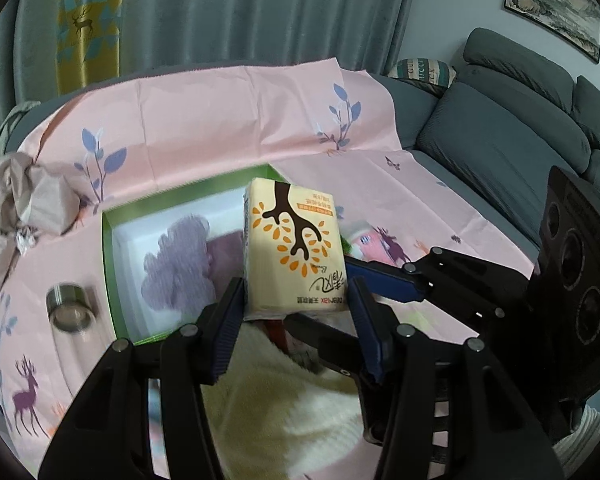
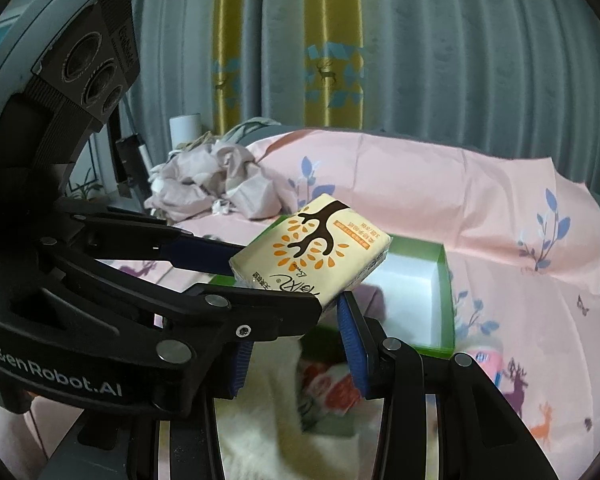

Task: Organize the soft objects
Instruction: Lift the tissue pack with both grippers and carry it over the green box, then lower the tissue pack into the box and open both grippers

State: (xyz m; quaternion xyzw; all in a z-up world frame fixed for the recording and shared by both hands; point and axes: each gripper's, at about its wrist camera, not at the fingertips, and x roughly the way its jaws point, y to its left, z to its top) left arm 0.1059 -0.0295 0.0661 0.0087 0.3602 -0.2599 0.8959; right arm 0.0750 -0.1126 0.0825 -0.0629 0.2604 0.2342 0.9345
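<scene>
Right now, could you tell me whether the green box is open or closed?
Open: the green box has no lid on it, and its white inside shows, with a purple fluffy item lying in it.

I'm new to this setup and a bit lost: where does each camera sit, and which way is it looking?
Left wrist: sits on the left hand-held gripper, looking along its fingers at the tissue pack over the green box.
Right wrist: sits on the right hand-held gripper, facing the curtains; the left one crosses in front.
Shared: pack, box, pink sheet.
</scene>
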